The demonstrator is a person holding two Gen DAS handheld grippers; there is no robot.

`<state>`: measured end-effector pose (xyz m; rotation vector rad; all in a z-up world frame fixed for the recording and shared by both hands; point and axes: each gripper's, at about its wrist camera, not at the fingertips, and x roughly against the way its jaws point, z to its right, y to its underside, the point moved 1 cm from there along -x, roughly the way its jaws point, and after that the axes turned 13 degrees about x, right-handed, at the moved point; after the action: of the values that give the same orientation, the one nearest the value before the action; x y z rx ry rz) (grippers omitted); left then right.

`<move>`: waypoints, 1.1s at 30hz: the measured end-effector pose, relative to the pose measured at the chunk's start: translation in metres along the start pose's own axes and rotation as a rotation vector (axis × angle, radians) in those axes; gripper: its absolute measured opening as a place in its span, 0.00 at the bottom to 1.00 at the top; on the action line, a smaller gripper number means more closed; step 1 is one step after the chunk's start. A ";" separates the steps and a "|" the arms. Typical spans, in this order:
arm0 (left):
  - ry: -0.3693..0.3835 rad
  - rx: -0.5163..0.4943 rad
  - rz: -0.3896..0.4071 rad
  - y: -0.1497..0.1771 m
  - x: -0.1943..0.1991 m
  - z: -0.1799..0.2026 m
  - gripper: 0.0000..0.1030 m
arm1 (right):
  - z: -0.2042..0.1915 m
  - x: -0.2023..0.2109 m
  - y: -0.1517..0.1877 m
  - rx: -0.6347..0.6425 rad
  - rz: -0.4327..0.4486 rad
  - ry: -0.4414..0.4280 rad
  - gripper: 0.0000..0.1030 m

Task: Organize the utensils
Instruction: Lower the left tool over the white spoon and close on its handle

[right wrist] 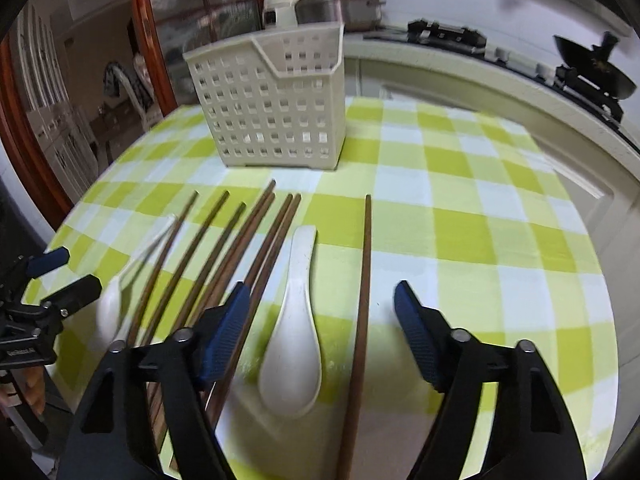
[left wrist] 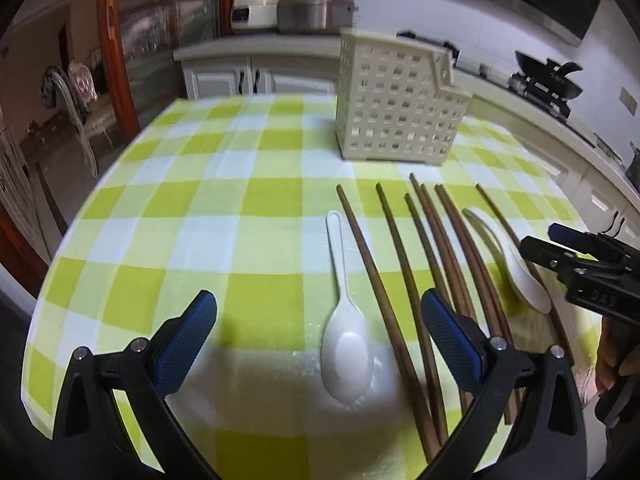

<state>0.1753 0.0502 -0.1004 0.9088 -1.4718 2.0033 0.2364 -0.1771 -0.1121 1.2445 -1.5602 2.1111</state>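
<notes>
Stage: barely begun, by my reading; nothing visibly sorted yet.
Caddy [right wrist: 272,108]: upright at the counter's [right wrist: 460,216] far side; looks empty through its holes.
Chopsticks [left wrist: 404,280]: loose, fanned out in front of the caddy.
Spoons: slim white spoon [left wrist: 346,344] left of them; broader ceramic spoon [right wrist: 294,332] among them.
Left tool [left wrist: 320,344]: released, hovering over the slim spoon.
Right tool [right wrist: 322,336]: released, straddling the ceramic spoon, holding nothing.
Left to do: everything into the caddy.

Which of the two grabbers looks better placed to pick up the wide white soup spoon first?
The right gripper, probably. Its open jaws straddle the wide spoon and a lone chopstick. The left gripper is open over the slimmer spoon instead, with the bundle of chopsticks between the two spoons.
</notes>
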 end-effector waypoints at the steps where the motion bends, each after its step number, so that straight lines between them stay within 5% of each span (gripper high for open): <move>1: 0.000 -0.002 -0.017 -0.003 -0.005 0.001 0.96 | -0.001 -0.006 -0.003 0.009 -0.016 -0.005 0.60; 5: -0.051 -0.022 -0.056 -0.017 -0.020 0.004 0.96 | -0.004 -0.020 -0.016 0.039 -0.059 -0.019 0.52; 13: 0.009 0.022 -0.099 -0.032 -0.031 0.003 0.95 | -0.007 -0.041 -0.030 0.065 -0.129 -0.016 0.38; 23: 0.007 -0.049 -0.126 -0.035 -0.052 0.009 0.95 | -0.010 -0.054 -0.038 0.087 -0.154 -0.022 0.25; 30: -0.003 -0.055 -0.163 -0.039 -0.066 0.012 0.67 | -0.008 -0.055 -0.038 0.083 -0.142 -0.030 0.18; 33: -0.008 -0.070 -0.161 -0.038 -0.065 0.014 0.63 | -0.007 -0.056 -0.038 0.082 -0.137 -0.033 0.18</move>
<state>0.2483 0.0483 -0.1226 0.9742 -1.4160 1.8238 0.2905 -0.1397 -0.1284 1.3786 -1.3713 2.0960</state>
